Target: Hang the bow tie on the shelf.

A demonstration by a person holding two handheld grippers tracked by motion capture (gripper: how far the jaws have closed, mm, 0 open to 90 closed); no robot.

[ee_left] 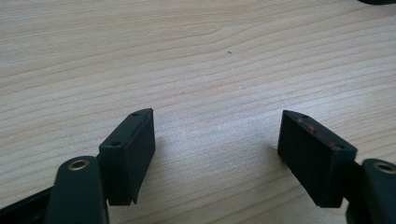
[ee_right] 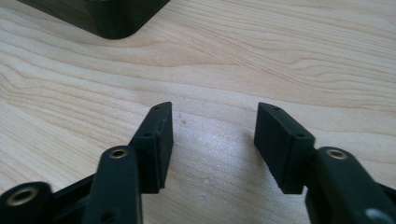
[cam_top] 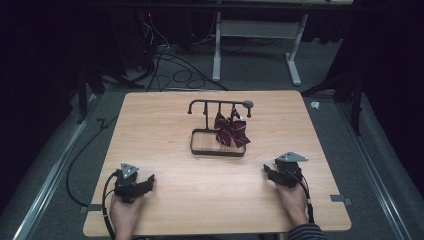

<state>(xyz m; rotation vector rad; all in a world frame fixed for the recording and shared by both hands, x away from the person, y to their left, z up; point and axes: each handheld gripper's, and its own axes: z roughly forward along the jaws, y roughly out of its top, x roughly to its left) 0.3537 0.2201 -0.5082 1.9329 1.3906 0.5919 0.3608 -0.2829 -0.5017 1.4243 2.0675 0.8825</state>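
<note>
The wooden table (cam_top: pixel 165 120) carries the whole business, and from where I stand the job looks done or very nearly so; on it, toward the far middle, stands a black stand (cam_top: pixel 220 103) with a low tray base (cam_top: pixel 217 150), and a dark red striped bow (cam_top: pixel 231 131) hangs from its crossbar, drooping over the right part of the tray, so the hanging itself seems finished; what may be left, I judge, is only to draw the hands back, since neither tool holds anything. The left gripper (cam_top: pixel 148 180) rests at the near left corner with its jaws spread wide over bare wood, plain in the left gripper view (ee_left: pixel 215 140); the right gripper (cam_top: pixel 267 171) sits at the near right, jaws likewise spread with nothing between them in the right gripper view (ee_right: pixel 212 135), the dark rounded corner of the tray base showing at the top left there. From the left gripper the bow lies at about two o'clock, well apart; from the right gripper it lies at about eleven o'clock, nearer but still clear of the fingers.
</note>
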